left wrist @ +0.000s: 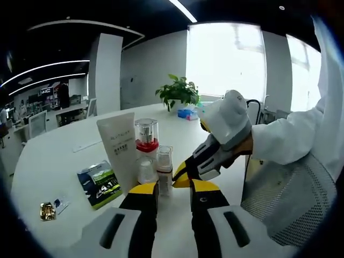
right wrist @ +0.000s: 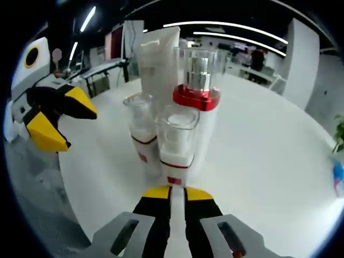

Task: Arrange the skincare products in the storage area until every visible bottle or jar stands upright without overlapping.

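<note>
White office table [right wrist: 258, 134]: upright bottle cluster [right wrist: 174, 115] dead ahead of right gripper [right wrist: 177, 192], jaws nearly closed, empty; left gripper [left wrist: 173, 188] open, empty, nearer.

Bright daylight floods through the large blown-out white windows [left wrist: 242, 54], washing out their detail. Long white ceiling strip lights [right wrist: 231, 33] bend with fisheye distortion. The glossy white round table [right wrist: 258, 140] carries soft, faint shadows; edges blur.
</note>
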Tool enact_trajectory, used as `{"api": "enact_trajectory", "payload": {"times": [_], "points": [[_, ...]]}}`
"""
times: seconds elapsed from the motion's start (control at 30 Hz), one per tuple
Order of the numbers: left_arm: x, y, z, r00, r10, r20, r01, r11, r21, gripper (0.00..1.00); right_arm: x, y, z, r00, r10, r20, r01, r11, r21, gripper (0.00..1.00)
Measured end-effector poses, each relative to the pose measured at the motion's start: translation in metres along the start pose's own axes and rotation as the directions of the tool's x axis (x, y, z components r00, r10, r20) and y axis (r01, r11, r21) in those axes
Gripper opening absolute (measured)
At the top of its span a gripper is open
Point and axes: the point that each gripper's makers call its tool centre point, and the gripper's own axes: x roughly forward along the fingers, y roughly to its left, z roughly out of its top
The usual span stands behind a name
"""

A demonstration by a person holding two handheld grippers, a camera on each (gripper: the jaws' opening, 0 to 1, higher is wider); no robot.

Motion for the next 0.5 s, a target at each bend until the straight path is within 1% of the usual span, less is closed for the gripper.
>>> {"api": "enact_trajectory", "payload": {"times": [0.2,0.33,0.5], "points": [[-0.0001,0.0002,-0.0014,1.0,0.0,-0.004,0.0,1.0,0.001,0.18,0.0014,0.0027,0.0019,1.0,0.01,0.005,-0.01,1.0,-0.005,0.0],[-0.0001,-0.0002,-0.0022,1.0,-0.001,-0.007,0.001,1.0,0.002,0.18,0.0025,0.0004,0.0,1.0,0.002,-0.004,-0.002,1.0,-0.023,0.01],[0.0006,-0.0008,-0.0029,1.0,-0.003,-0.01,0.003,1.0,0.003,0.18,0.0041,0.0005,-0.0011,1.0,0.004,-0.01,-0.004,1.0,-0.024,0.02]]}}
